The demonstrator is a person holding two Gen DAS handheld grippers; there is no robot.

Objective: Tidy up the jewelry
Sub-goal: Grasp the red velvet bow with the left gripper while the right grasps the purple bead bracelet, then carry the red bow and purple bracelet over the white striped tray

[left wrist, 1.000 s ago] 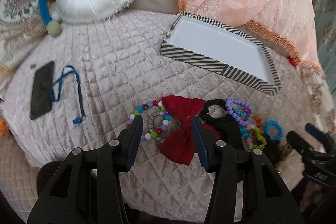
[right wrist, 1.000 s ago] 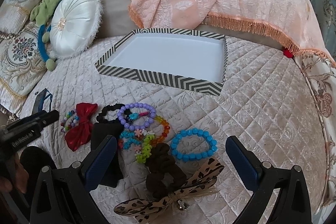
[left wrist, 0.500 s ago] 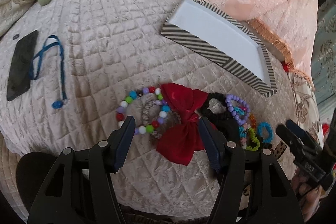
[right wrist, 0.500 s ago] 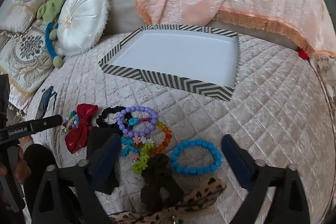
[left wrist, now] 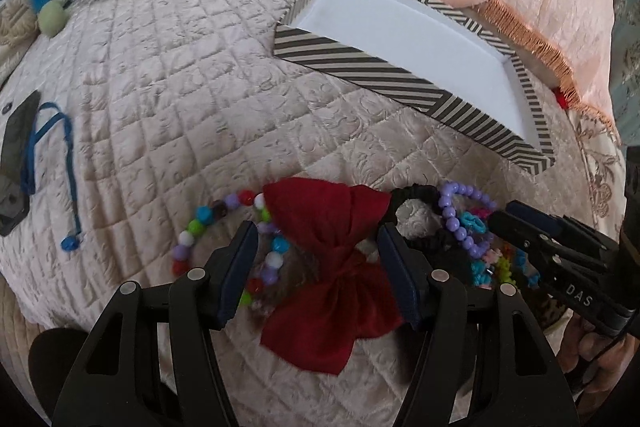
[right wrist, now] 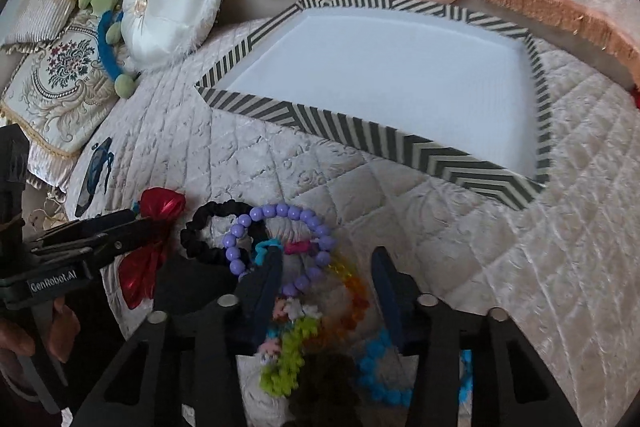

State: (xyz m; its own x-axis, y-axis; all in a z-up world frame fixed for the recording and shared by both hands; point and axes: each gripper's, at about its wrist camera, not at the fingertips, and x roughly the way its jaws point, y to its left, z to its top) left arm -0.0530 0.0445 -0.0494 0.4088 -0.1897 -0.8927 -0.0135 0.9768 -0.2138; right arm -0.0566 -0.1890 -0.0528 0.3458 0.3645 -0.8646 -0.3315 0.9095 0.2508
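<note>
Quilted bed: red bow [left wrist: 328, 259] between spread left claw [left wrist: 316, 267]; right claw [right wrist: 326, 291] spread over bracelets [right wrist: 304, 267].

A dark red bow [left wrist: 332, 267], purple bead bracelet [right wrist: 280, 243] and black scrunchie [right wrist: 208, 235] lie near a black-and-cream striped tray [right wrist: 360, 135], white inside, on pale pink quilting [left wrist: 180, 87].

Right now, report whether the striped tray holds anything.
Empty: the striped tray shows only bare white floor in both views; the jewelry lies outside on the quilt.
</note>
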